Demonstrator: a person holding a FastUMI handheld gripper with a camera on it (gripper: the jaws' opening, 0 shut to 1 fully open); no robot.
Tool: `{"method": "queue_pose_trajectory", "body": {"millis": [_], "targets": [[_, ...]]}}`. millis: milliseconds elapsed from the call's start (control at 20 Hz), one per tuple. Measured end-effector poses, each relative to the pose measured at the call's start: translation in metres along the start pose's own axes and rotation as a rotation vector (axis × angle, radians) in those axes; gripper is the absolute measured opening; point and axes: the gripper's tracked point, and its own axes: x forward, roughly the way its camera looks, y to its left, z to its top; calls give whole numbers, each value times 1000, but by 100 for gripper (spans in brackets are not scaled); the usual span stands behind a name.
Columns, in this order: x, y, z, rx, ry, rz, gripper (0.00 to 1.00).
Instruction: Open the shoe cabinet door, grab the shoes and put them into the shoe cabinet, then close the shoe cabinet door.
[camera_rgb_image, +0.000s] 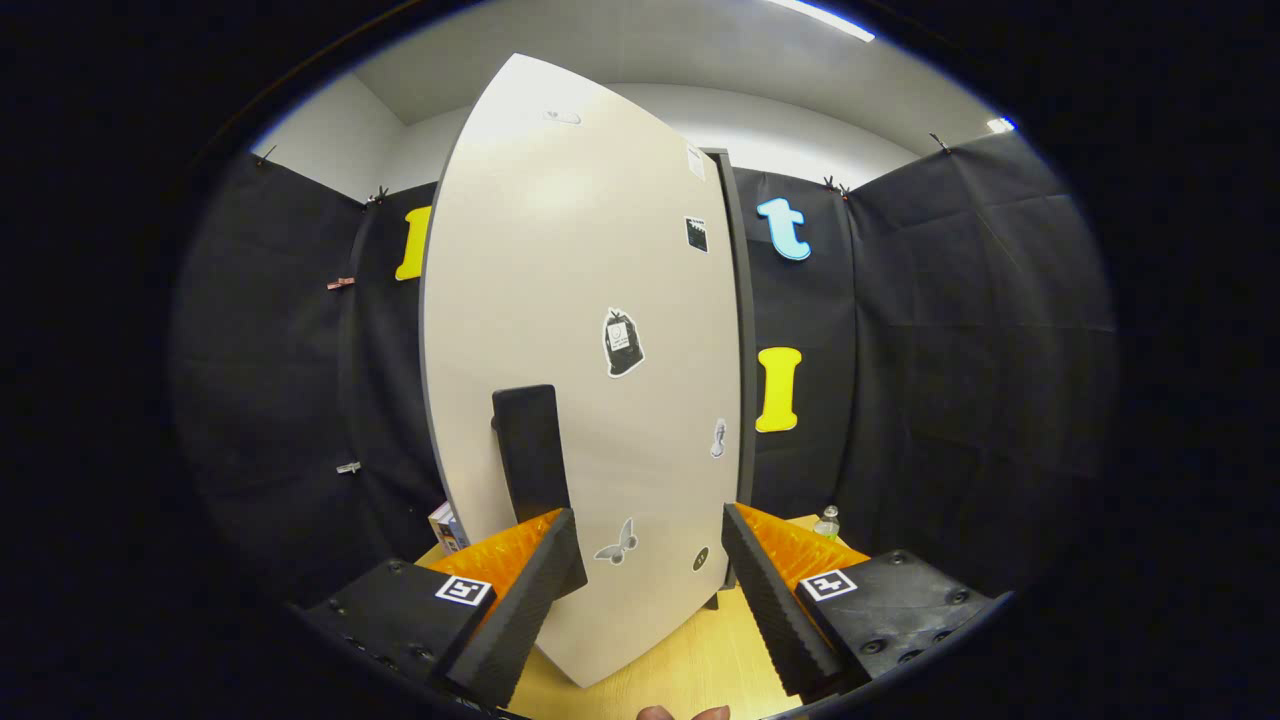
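While the fingers of my gripper (650, 590) stood spread with nothing clamped, the cabinet door's handle (530, 470) sat just ahead of the left finger; the door (590, 330) filled the gap. I judged squaring on the handle best.

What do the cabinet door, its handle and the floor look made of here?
Cabinet door: likely laminated board, smooth matte off-white with a soft sheen and dark edge. Handle: matte black, probably plastic or foam; unclear. Floor: pale wood-grain, wood or laminate. The tool is open just before the door.
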Motion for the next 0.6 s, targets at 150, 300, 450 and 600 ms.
{"method": "queue_pose_trajectory", "body": {"millis": [150, 300, 450, 600], "targets": [[3, 4, -1, -19, 0, 3, 96], [4, 4, -5, -1, 7, -3, 96], [5, 2, -3, 0, 0, -15, 96], [2, -1, -1, -6, -3, -25, 96]]}}
